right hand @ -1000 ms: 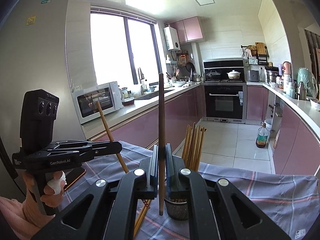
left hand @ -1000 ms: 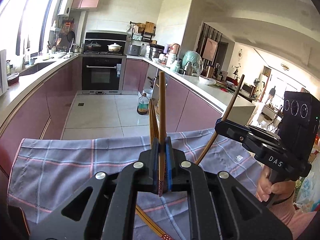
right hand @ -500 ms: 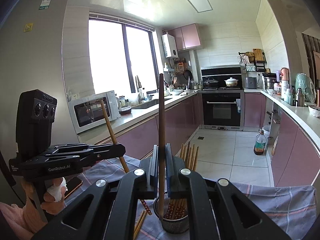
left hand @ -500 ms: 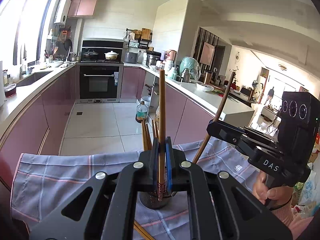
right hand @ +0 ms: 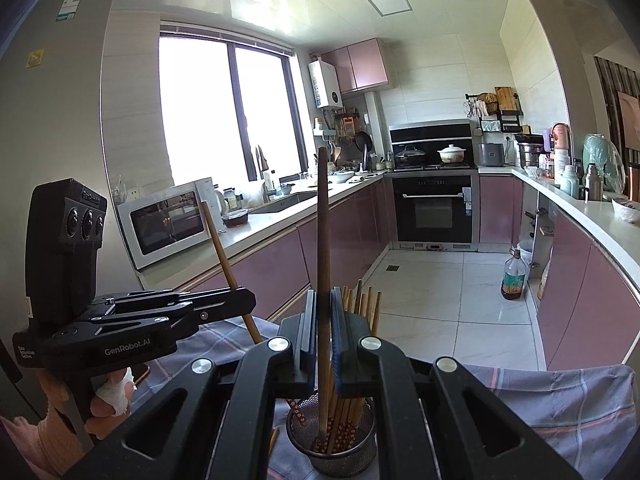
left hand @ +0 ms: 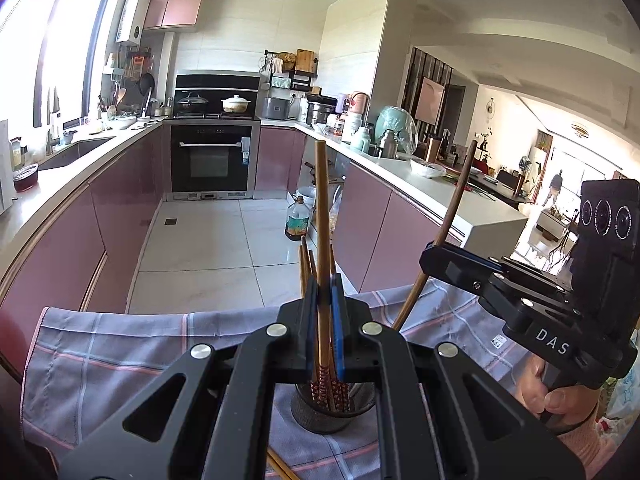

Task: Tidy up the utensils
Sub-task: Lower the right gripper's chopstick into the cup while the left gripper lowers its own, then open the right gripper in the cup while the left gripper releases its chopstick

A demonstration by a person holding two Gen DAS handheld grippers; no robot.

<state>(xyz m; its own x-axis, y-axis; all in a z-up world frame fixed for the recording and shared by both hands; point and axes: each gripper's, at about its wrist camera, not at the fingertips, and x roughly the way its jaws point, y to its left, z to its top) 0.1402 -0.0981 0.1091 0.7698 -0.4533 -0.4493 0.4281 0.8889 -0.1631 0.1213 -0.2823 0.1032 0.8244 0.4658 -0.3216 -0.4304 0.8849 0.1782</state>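
- Between the pads of the left gripper (left hand: 323,312) stands a light wooden chopstick (left hand: 322,216), clamped near upright, its patterned lower end hanging over the mesh holder (left hand: 320,412) just below the jaws.
- Between the pads of the right gripper (right hand: 323,332) a darker chopstick (right hand: 322,240) is pinched the same way, its lower tip down inside the holder's rim (right hand: 332,454).
- Under both grippers, the holder already carries a bundle of chopsticks (right hand: 348,412) with red flowered ends, leaning toward the far side.
- Beneath the holder lies a grey checked cloth (left hand: 120,356) with pink lines.
- Beside the holder's base, toward the camera, another chopstick (left hand: 280,468) lies flat on the cloth.
- To the left gripper's right, the other tool is seen from the side, a hand (left hand: 548,388) wrapped round its handle.
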